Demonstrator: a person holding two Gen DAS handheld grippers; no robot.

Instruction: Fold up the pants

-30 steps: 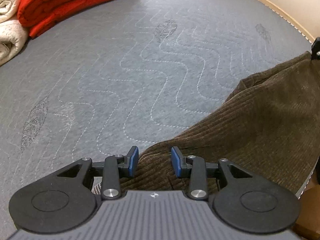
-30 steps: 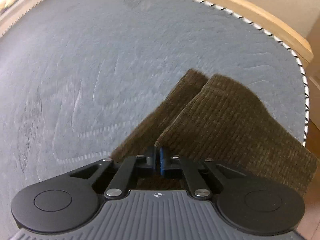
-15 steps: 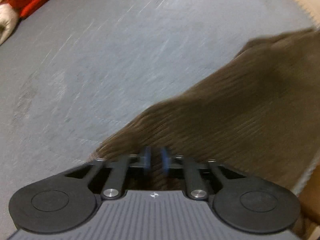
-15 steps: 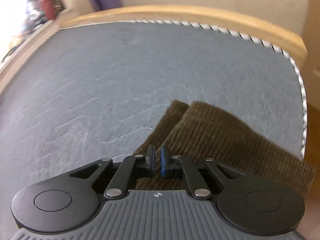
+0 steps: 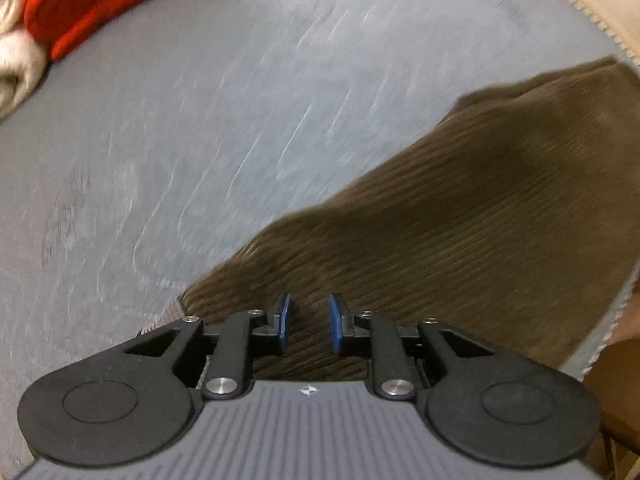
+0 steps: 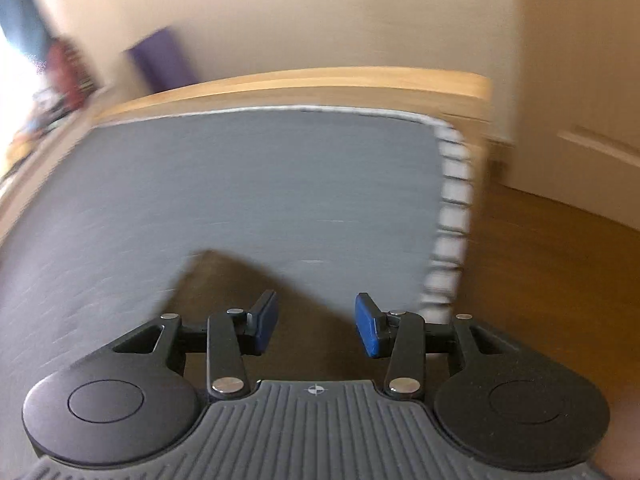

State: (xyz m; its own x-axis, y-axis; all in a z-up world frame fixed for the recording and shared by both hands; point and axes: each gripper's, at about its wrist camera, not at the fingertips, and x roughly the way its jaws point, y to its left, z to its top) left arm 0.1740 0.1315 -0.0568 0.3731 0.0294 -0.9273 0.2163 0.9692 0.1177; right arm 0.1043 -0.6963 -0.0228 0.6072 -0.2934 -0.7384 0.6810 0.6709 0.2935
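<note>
Brown corduroy pants (image 5: 460, 216) lie on a grey quilted mattress (image 5: 200, 140), reaching from my left gripper toward the far right edge. My left gripper (image 5: 308, 322) is open a little, its blue pads just above the near end of the pants, holding nothing. In the right wrist view, a corner of the pants (image 6: 240, 280) shows under and ahead of my right gripper (image 6: 316, 320), which is wide open and empty, raised above the cloth. Both views are motion-blurred.
A red folded blanket (image 5: 100, 4) and cream towels (image 5: 16, 60) lie at the far left of the mattress. A wooden bed frame (image 6: 320, 84) borders the mattress (image 6: 240, 184). The mattress edge (image 6: 448, 232) drops to a wooden floor (image 6: 552, 272) on the right.
Both grippers were shut on the pants half a second ago; both have opened and let go. The right gripper has lifted and tilted up, so the wall and floor show.
</note>
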